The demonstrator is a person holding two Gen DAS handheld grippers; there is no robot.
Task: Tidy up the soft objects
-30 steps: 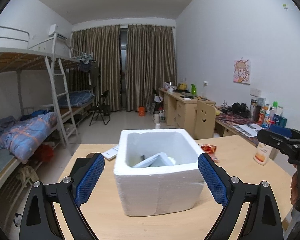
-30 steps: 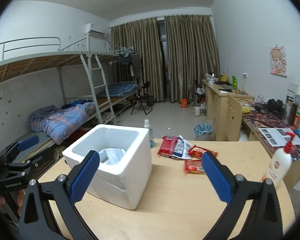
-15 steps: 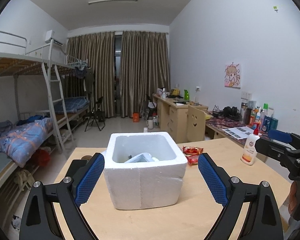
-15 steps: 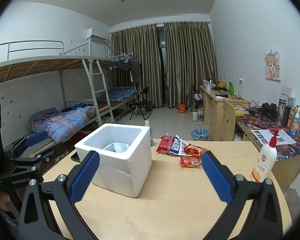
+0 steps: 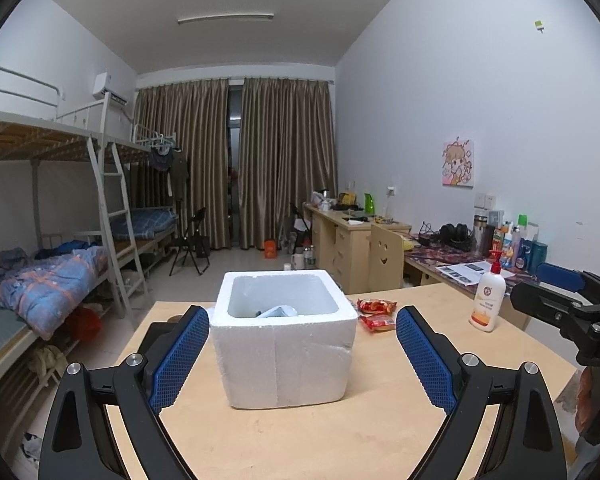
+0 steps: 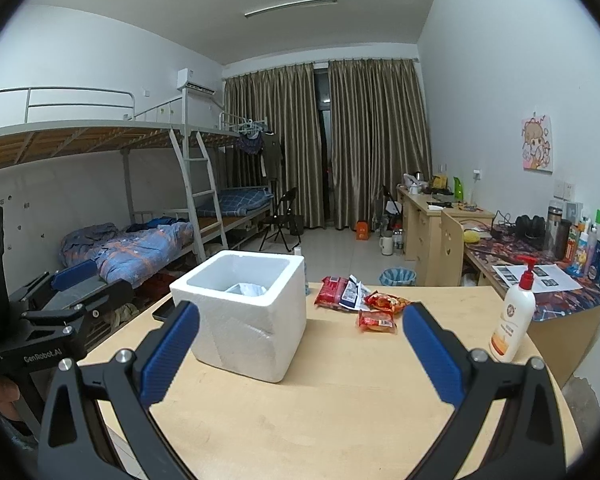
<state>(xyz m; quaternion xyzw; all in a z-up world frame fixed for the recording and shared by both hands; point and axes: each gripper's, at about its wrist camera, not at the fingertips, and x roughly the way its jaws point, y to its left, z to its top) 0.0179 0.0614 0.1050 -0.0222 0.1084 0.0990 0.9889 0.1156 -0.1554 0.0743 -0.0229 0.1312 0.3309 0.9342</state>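
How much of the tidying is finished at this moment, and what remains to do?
Done: one pale packet already lies inside the foam box. In hand: nothing; the left gripper and the right gripper are both open and empty, above the table. Left: the snack packets lie on the table beside the box, apart from it.

Left wrist view: low over the wooden table (image 5: 300, 440), facing the white foam box (image 5: 286, 344) head-on and close, curtains straight beyond. Right wrist view: also low over the table, right of the box (image 6: 240, 320) and slightly farther back, seeing its right face at an angle. Shared: the box, snack packets (image 6: 376, 312) right of it (image 5: 376, 314), lotion bottle (image 5: 487, 300) (image 6: 512, 320) farther right, bunk beds left of the box.
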